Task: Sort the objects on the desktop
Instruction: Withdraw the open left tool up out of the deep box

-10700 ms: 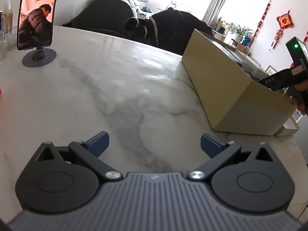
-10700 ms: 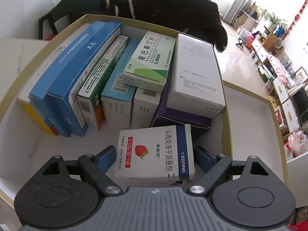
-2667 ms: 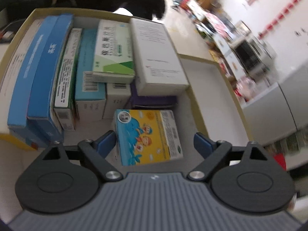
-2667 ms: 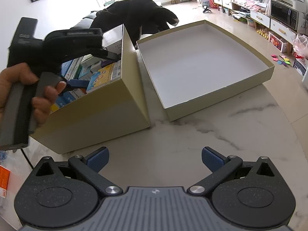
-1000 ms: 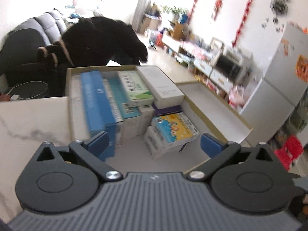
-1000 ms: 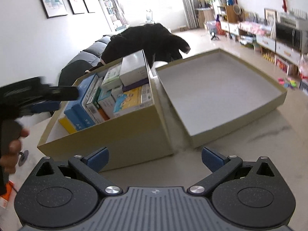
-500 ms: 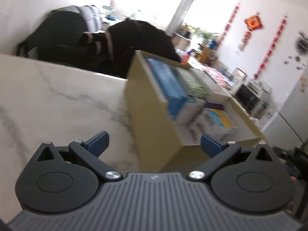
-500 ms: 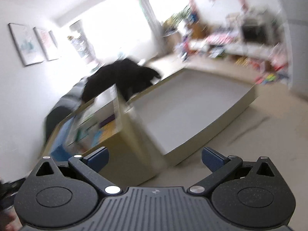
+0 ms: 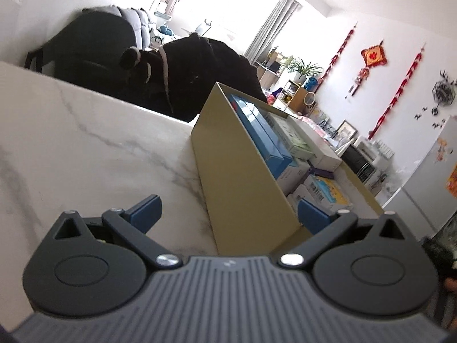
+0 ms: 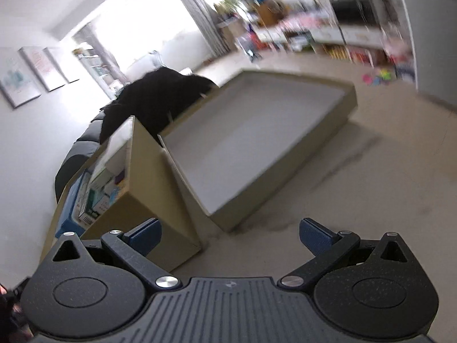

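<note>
A tan cardboard box [image 9: 245, 188] stands on the marble table [image 9: 85, 148], packed with several medicine cartons, among them long blue ones [image 9: 260, 131] and a yellow-and-blue one [image 9: 325, 191]. My left gripper [image 9: 228, 211] is open and empty, low over the table at the box's near corner. In the right wrist view the same box [image 10: 148, 183] sits left, with its shallow lid [image 10: 257, 143] lying open side up beside it. My right gripper [image 10: 228, 233] is open and empty, in front of both.
A black coat [image 9: 188, 71] hangs over a dark chair behind the table's far edge. Bare marble lies left of the box in the left wrist view. The right wrist view is blurred; shelves and a room lie beyond the table.
Both grippers have drawn back from the box and dropped lower. The left one swung left to the box's outer corner; the yellow-and-blue carton it held lies in the box.
</note>
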A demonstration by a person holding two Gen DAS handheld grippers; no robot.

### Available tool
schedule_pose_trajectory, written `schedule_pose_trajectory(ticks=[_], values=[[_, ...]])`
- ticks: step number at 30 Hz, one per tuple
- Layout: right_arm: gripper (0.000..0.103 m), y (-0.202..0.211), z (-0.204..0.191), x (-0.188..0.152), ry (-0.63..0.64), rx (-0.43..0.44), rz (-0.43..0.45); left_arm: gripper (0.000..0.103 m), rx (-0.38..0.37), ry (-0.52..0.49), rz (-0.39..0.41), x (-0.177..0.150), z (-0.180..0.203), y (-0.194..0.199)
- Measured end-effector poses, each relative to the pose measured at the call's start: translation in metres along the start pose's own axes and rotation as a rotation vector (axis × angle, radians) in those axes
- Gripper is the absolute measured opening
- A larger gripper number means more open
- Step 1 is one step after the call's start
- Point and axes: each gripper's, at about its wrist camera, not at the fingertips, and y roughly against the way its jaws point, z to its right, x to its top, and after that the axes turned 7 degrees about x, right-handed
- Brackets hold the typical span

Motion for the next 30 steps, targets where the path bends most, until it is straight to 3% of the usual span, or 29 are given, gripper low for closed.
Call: schedule_pose_trajectory(ticks=[4, 15, 20, 30], values=[[0.103, -0.01, 0.01, -0.002, -0.029, -0.074, -0.043, 0.103, -0.003, 0.001, -0.006, 0.001, -0.001, -0.001], [0.103, -0.011, 0.02, 0.006, 0.003, -0.054, -0.078, 0.103, 0.039, -0.013, 0.016, 0.005, 0.013, 0.015], [0.103, -0.008, 0.035, 0.019, -0.067, -0.022, -0.167, 0.103, 0.01, -0.03, 0.04, 0.006, 0.027, 0.028], [0.099, -0.005, 0.045, 0.05, 0.005, -0.077, -0.153, 0.103, -0.072, -0.106, -0.002, -0.006, 0.065, 0.02]])
